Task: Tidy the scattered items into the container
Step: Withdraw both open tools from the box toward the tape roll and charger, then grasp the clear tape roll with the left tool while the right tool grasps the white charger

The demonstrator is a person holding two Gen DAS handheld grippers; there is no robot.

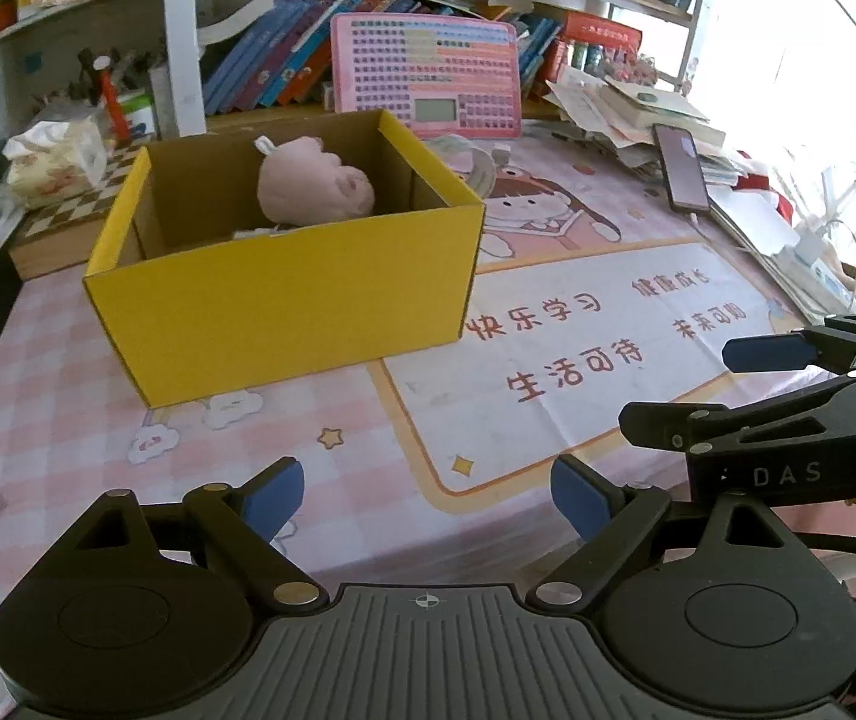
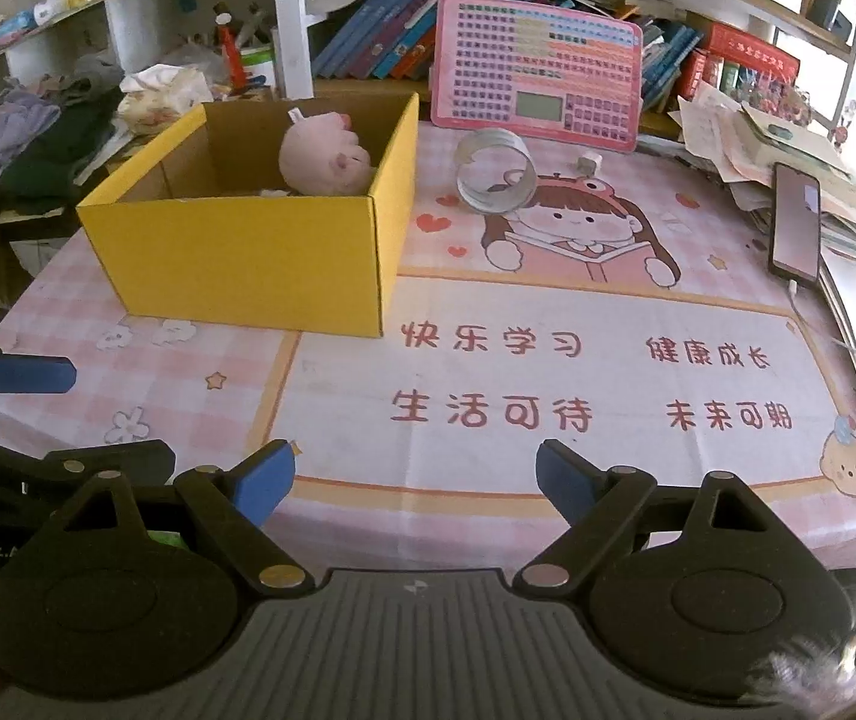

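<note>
A yellow cardboard box (image 1: 284,300) (image 2: 236,258) stands open on the pink desk mat, a pink plush toy (image 1: 314,183) (image 2: 326,159) lying inside it with something white beside it. My left gripper (image 1: 428,501) hovers open over the mat in front of the box, nothing between its blue pads. My right gripper (image 2: 413,483) is open too and empty, near the mat's front edge. A clear roll of tape (image 2: 496,171) stands on the mat right of the box. The right gripper (image 1: 697,390) shows in the left wrist view at the right, and one blue fingertip (image 2: 26,375) of the left gripper shows in the right wrist view.
A pink keyboard toy (image 2: 538,75) leans against books at the back. A phone (image 2: 796,225) lies on a paper stack at the right. Tissues (image 1: 59,159) and clothes crowd the left. A small white plug (image 2: 588,163) lies by the tape.
</note>
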